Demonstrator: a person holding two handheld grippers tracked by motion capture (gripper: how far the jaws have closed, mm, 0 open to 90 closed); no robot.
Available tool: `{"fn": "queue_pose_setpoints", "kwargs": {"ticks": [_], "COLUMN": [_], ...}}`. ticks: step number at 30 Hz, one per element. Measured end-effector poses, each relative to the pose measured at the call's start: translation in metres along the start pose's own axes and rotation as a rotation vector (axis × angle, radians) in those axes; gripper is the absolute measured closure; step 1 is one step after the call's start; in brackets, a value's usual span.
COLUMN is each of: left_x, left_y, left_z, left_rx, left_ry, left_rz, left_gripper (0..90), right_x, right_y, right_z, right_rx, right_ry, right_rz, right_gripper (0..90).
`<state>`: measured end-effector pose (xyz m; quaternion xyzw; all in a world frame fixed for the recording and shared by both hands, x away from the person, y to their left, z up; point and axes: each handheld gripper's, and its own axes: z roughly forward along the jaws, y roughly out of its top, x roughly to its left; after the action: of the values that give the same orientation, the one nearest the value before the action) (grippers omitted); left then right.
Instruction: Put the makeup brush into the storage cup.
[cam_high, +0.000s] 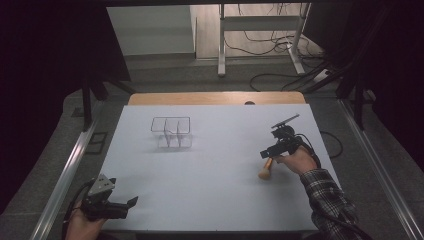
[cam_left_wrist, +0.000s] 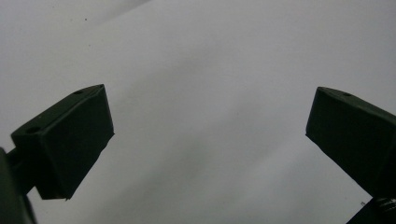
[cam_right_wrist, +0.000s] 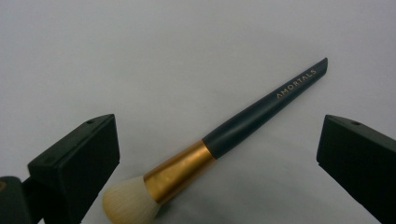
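Note:
A makeup brush with a dark handle, a gold ferrule and cream bristles lies flat on the white table. In the high view the brush shows at the right, with its bristle end nearest the person. My right gripper hovers just above it, open, and the brush lies between the spread jaws of the right gripper without touching either. My left gripper rests at the near left corner of the table. The left gripper is open with only bare table between its jaws.
A clear plastic organiser with dividers stands left of centre toward the back of the white table sheet. A wooden strip edges the far side. Beyond it are a metal stand and floor cables.

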<state>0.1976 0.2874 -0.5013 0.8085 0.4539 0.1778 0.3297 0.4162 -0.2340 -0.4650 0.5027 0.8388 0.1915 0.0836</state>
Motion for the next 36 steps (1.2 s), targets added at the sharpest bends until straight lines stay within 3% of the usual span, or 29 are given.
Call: {"fn": "queue_pose_setpoints", "kwargs": {"ticks": [26, 31, 36], "left_x": [-0.001, -0.001, -0.001], "left_y": [0.000, 0.000, 0.000], "left_z": [0.000, 0.001, 0.001], "left_rx": [0.006, 0.006, 0.007], "left_ry": [-0.002, -0.002, -0.003], "left_rz": [0.004, 0.006, 0.008], "left_gripper": [0.9, 1.0, 1.0], "right_x": [0.002, 0.002, 0.002], "right_y": [-0.009, -0.011, -0.013], "right_z": [0.029, 0.032, 0.033], "right_rx": [0.091, 0.103, 0.125], "right_ry": [-0.037, -0.045, -0.053], "right_rz": [0.003, 0.000, -0.020], "right_gripper": [3.8, 6.3, 14.5]}}
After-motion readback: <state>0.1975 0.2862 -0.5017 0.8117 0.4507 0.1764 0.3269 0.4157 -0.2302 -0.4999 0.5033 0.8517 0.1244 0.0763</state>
